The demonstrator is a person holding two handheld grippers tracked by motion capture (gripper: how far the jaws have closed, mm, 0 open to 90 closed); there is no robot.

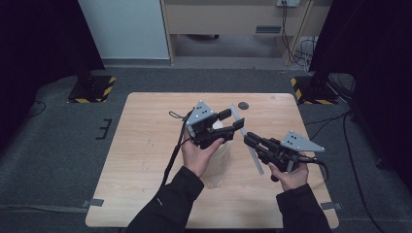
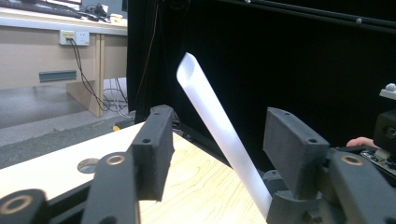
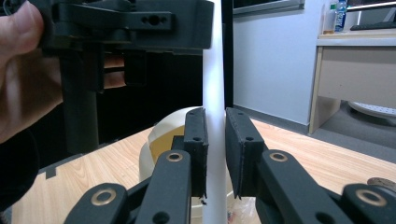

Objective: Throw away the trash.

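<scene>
The straw (image 3: 215, 93) is clamped between my right gripper (image 3: 215, 154) jaws, slanting above the table (image 1: 145, 145) beside the cup (image 3: 163, 135). My left gripper (image 2: 219, 154) is spread wide around the straw, untouching. I'd keep it centred before squeezing. The high view alone shows both hands.

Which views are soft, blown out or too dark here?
High view: soft, dim overall, black curtains crush to nothing. Left gripper view: white tube near blown out, background black, near jaws blurred. Right gripper view: hand at frame edge out of focus, tube washed featureless.
</scene>
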